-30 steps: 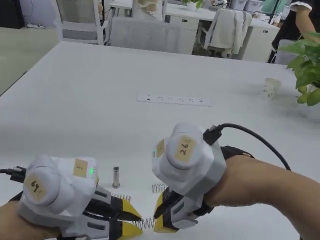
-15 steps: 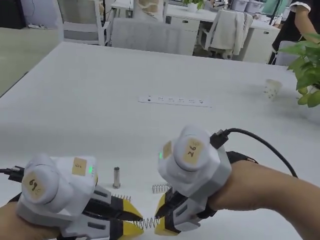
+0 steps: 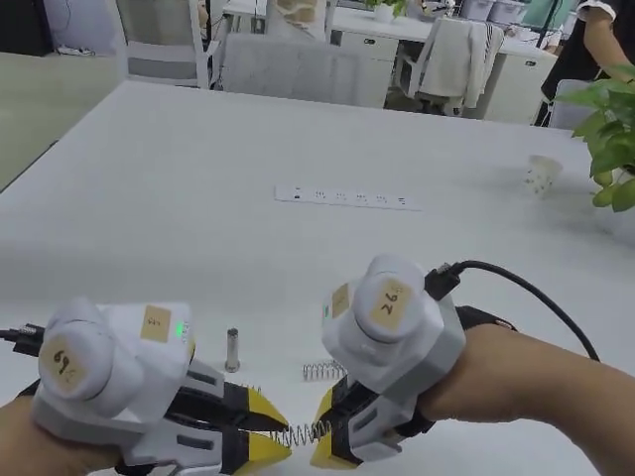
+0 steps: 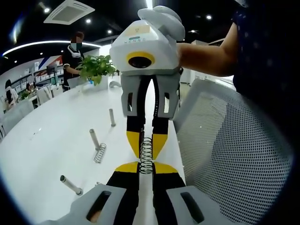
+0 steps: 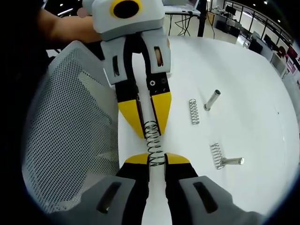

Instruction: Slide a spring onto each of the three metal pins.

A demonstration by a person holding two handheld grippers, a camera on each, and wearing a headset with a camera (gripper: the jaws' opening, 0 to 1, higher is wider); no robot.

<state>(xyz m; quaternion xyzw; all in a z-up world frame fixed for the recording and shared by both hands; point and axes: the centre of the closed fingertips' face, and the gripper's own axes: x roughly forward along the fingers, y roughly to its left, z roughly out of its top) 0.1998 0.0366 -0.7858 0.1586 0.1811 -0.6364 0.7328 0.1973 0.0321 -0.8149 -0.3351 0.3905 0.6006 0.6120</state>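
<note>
Gripped at both ends, a spring [image 4: 146,152] spans the short gap between two hand-held grippers at the near edge of a white workbench [image 3: 298,129]. The left gripper [image 4: 146,168] has its yellow-tipped jaws clenched on one end of the coil. The right gripper [image 5: 157,160] faces it tip to tip and grasps the other end just as tightly.

In the left gripper view, three metal pins sit on the tabletop to one side of the grippers: a nearest pin [image 4: 70,185], a middle pin [image 4: 94,138] and a farthest pin [image 4: 112,117]. None of them shows a coil around it. A loose spring [image 4: 99,153] lies on the surface just beside the middle pin.

A black cable [image 3: 516,278] loops from the right gripper's white housing over the person's forearm. Farther across the bench lie a flat white power strip [image 3: 345,198] and, well apart from it, a paper cup [image 3: 539,176] near the leaves of a potted plant [image 3: 615,129]. A grey mesh chair [image 4: 225,140] sits close behind the bench edge in both gripper views.
</note>
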